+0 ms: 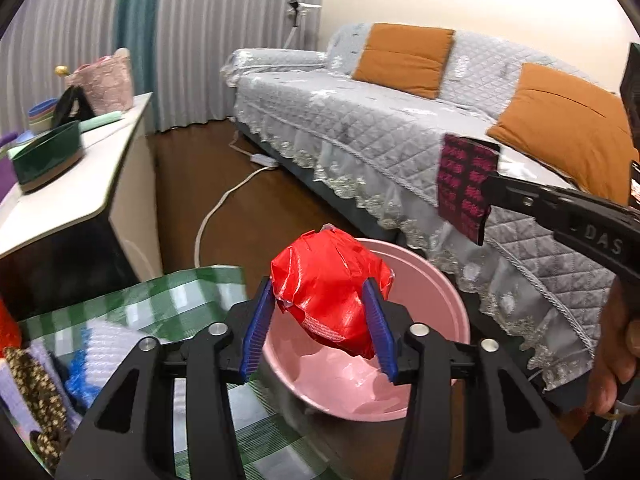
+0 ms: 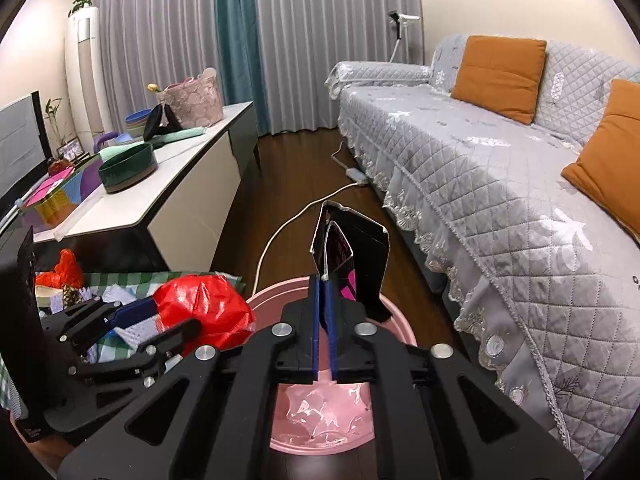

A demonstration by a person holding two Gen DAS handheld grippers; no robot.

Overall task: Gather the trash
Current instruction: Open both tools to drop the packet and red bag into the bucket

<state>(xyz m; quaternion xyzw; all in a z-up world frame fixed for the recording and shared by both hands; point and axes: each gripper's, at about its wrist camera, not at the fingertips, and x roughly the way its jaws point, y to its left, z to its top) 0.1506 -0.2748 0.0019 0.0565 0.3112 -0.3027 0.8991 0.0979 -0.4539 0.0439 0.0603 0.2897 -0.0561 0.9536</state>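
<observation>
My left gripper [image 1: 318,300] is shut on a crumpled red plastic wrapper [image 1: 328,292] and holds it over the rim of a pink bin [image 1: 436,280]. The wrapper [image 2: 204,310] and the left gripper [image 2: 160,320] also show in the right wrist view. My right gripper [image 2: 323,280] is shut on a black and pink snack packet [image 2: 352,256], held upright above the pink bin [image 2: 320,440]. The packet [image 1: 466,184] hangs from the right gripper [image 1: 490,184] in the left wrist view. The bin holds clear crumpled plastic at its bottom.
A table with a green checked cloth [image 1: 192,292] carries several items left of the bin. A grey quilted sofa [image 2: 500,168] with orange cushions runs along the right. A white sideboard [image 2: 168,184] with bowls stands left. A white cable [image 2: 288,220] lies on the floor.
</observation>
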